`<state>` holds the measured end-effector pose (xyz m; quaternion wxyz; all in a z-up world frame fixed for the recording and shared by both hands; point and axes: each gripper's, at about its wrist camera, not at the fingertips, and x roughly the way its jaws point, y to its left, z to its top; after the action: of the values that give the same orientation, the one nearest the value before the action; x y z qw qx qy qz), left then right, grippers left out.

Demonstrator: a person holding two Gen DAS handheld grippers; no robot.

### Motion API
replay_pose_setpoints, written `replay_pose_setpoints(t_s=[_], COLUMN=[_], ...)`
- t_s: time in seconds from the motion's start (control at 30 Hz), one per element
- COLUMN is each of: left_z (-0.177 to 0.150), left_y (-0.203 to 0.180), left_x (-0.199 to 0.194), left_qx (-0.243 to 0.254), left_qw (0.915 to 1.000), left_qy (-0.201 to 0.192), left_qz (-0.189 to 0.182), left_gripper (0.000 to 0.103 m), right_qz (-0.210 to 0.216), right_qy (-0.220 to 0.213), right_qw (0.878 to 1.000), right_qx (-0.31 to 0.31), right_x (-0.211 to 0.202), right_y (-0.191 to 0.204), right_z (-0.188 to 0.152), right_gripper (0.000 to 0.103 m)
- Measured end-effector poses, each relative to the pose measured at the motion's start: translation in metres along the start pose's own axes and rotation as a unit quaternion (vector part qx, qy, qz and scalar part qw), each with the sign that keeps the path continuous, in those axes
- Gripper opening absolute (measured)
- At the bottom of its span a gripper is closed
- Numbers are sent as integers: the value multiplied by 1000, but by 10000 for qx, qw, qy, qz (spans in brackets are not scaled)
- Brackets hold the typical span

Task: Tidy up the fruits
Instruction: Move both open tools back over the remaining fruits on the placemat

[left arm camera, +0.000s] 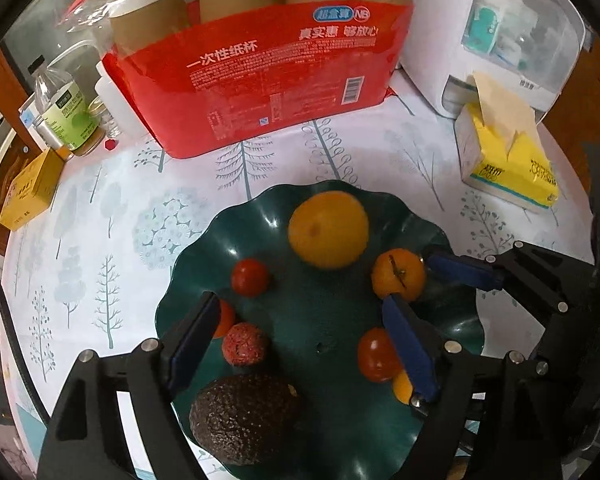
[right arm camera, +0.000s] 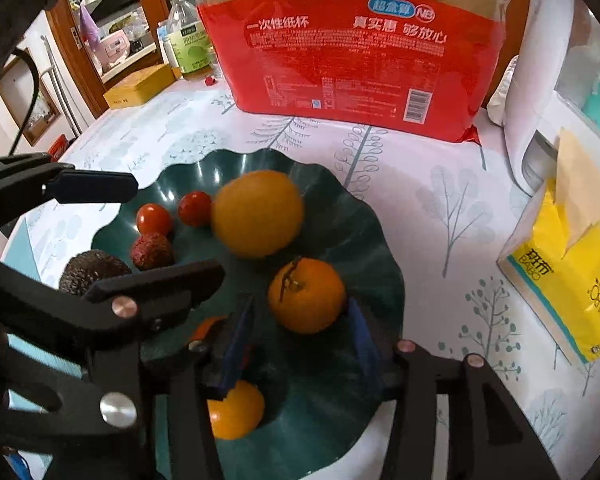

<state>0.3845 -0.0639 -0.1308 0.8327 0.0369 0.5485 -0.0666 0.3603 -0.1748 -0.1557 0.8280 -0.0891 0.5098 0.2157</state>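
A dark green wavy plate (left arm camera: 204, 240) (right arm camera: 380, 240) holds a big orange (left arm camera: 328, 226) (right arm camera: 258, 214), a stemmed tangerine (left arm camera: 398, 274) (right arm camera: 306, 296), cherry tomatoes (left arm camera: 250, 276) (right arm camera: 154, 218), a bumpy red lychee (left arm camera: 244, 344) and a dark avocado (left arm camera: 244, 416). My left gripper (left arm camera: 300, 340) stands wide open over the plate, with the lychee and another tomato (left arm camera: 378, 354) loose between its fingers. My right gripper (right arm camera: 300, 340) is open, the tangerine just past its tips. A small yellow fruit (right arm camera: 236, 408) lies under its left finger.
A red bag of paper cups (left arm camera: 260, 80) (right arm camera: 360, 60) stands behind the plate. A yellow tissue pack (left arm camera: 508, 168) (right arm camera: 568, 280) and a white appliance (left arm camera: 480, 40) are at the right. A bottle (left arm camera: 60, 108) and a yellow box (left arm camera: 30, 192) sit at the left edge.
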Motion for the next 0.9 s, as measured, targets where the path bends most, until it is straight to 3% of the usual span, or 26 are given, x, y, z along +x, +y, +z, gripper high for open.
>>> replay_pose_setpoints(t_s=[0.63,0.9], left_z=[-14,-28], left_y=[11,11], left_x=[-42,-88], left_qx=[-199,-176], left_qw=[9994,9983], left_qy=[-241,-515], left_qz=[-167,-209], left_gripper=[83,83], right_qz=[-21,-142], right_qy=[-288,-422], right_qw=[9994,9987], right_qx=[197,240], right_x=[-38,-68], right_y=[5,15], right_z=[3,1], right_gripper=[55,55])
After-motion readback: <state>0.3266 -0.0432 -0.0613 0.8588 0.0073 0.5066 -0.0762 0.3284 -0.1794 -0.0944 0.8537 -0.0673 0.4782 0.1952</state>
